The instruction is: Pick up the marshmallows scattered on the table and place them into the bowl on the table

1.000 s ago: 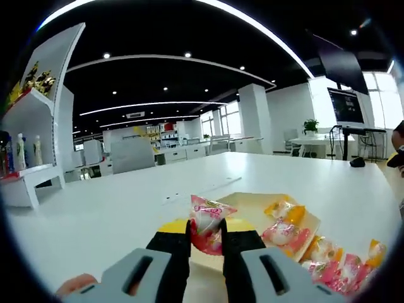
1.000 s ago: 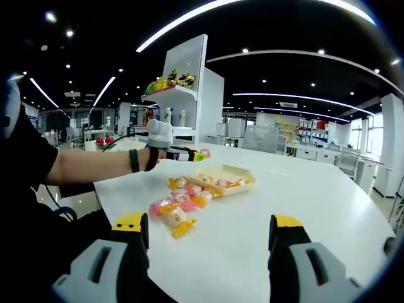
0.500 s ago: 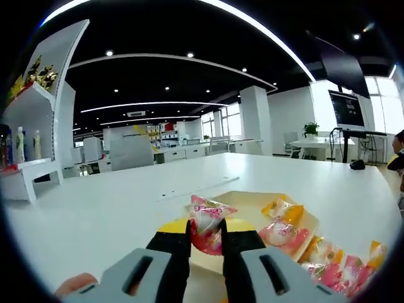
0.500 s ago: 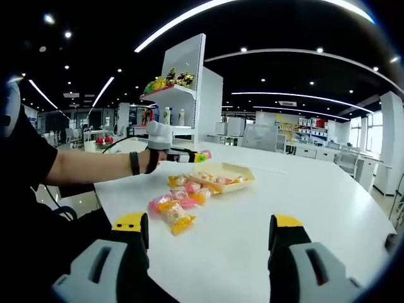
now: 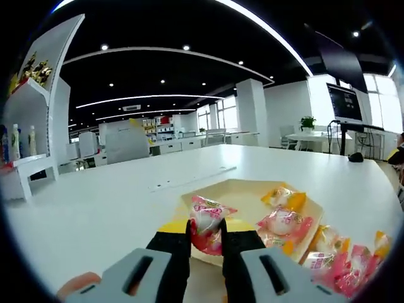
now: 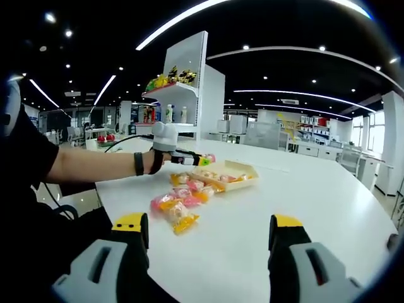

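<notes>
In the left gripper view my left gripper (image 5: 206, 237) is shut on a pink-wrapped marshmallow (image 5: 207, 222), held over the near edge of the shallow cream bowl (image 5: 235, 193). Two wrapped marshmallows (image 5: 283, 222) lie in the bowl; several more (image 5: 344, 262) lie scattered on the table to its right. In the right gripper view my right gripper (image 6: 208, 237) stands open above the white table (image 6: 303, 208) with nothing between its jaws. Farther off there, the left gripper (image 6: 189, 159) holds its marshmallow beside the bowl (image 6: 230, 177), with the loose marshmallows (image 6: 177, 205) in a heap nearer me.
A white shelf unit (image 6: 189, 88) with bottles and snacks stands behind the table's far left. A person's arm (image 6: 95, 165) with a black wristband reaches in from the left. A dark screen on a stand (image 5: 346, 104) and office desks lie beyond the table.
The left gripper has come closer to the bowl with the marshmallow still in it; the bowl looks larger and nearer in its view. The right gripper has stayed put.
</notes>
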Demonstrator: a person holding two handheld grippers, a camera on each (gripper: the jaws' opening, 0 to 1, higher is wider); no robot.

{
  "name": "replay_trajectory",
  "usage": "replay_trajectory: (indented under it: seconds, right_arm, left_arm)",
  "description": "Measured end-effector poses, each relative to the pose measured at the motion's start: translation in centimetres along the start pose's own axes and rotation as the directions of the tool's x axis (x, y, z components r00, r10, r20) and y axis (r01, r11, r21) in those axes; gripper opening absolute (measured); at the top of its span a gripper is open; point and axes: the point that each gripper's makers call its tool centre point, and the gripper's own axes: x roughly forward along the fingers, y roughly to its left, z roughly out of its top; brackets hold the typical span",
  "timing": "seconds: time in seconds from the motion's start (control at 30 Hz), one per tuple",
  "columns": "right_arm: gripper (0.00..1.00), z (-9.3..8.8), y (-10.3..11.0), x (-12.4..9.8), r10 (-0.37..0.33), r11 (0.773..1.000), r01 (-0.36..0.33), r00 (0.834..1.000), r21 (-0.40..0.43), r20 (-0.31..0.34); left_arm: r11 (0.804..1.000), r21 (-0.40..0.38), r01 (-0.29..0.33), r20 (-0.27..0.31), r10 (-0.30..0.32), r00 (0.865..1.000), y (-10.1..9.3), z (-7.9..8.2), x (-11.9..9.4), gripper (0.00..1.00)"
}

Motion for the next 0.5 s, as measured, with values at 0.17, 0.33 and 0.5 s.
replay_trajectory:
  seconds: [0.17, 0.33, 0.5]
  right_arm:
    - [0.75, -0.02, -0.15, -0.04, -0.005, 1.000, 0.005, 1.000, -0.004, -0.002]
    - [0.75, 0.09, -0.28, -0.25, -0.012, 1.000, 0.012, 1.000, -0.017, -0.001]
    - [0.75, 0.00, -0.36, -0.29, -0.013, 1.000, 0.013, 1.000, -0.013, -0.002]
  left_arm:
    - [0.997, 0.072, 0.024, -0.008, -0.024, 1.000, -0.71, -0.69, -0.04, 0.18]
    - [0.998, 0.065, 0.023, 0.005, -0.024, 1.000, -0.41, -0.48, 0.01, 0.18]
    - [0.999, 0.041, 0.019, 0.024, -0.020, 1.000, -0.66, -0.50, -0.35, 0.18]
